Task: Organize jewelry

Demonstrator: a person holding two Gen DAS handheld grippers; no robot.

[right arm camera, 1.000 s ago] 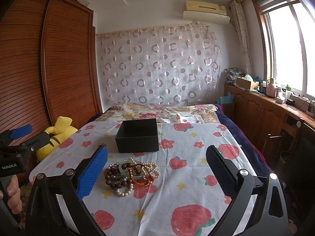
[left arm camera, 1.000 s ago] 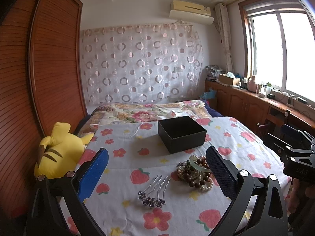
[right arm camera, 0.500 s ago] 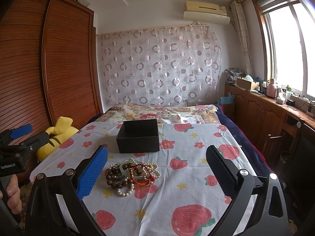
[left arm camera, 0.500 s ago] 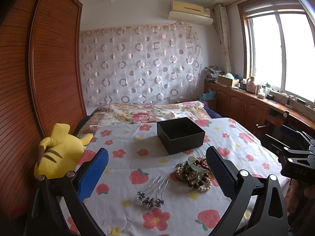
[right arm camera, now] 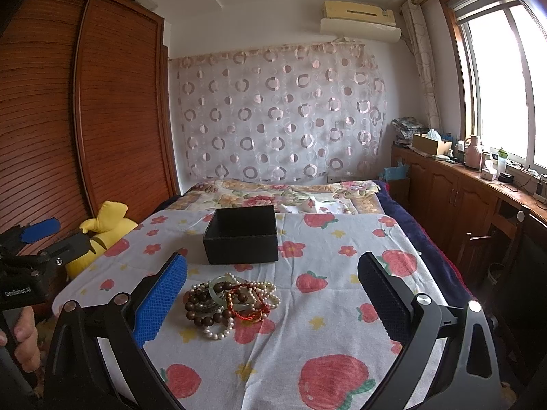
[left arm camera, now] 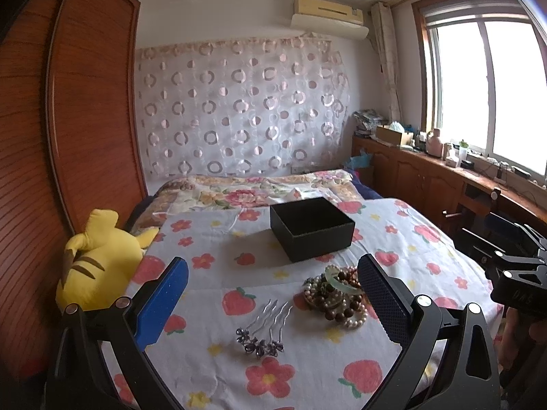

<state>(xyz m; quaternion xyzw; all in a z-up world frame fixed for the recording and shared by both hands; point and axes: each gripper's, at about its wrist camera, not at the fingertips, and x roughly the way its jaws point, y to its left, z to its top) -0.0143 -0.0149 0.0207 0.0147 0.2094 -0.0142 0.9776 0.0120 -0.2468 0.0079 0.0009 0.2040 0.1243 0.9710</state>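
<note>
A pile of bead and pearl bracelets with a green bangle (left arm camera: pixel 336 294) lies on the strawberry-print cloth (left arm camera: pixel 212 307); it shows in the right wrist view (right arm camera: pixel 230 299) too. A silver hair comb with purple flowers (left arm camera: pixel 265 329) lies left of the pile. An open black box (left arm camera: pixel 311 227) stands behind them, also in the right wrist view (right arm camera: pixel 241 235). My left gripper (left arm camera: pixel 271 294) is open and empty above the comb. My right gripper (right arm camera: pixel 271 294) is open and empty, just right of the pile.
A yellow plush toy (left arm camera: pixel 99 259) sits at the cloth's left edge by a wooden wardrobe (left arm camera: pixel 89 112). A floral quilt (left arm camera: pixel 259 189) lies behind the box. Wooden cabinets (right arm camera: pixel 458 198) with clutter run under the window on the right.
Both views have shifted only slightly; the jewelry, comb and box lie where they were. Both grippers stay open.
</note>
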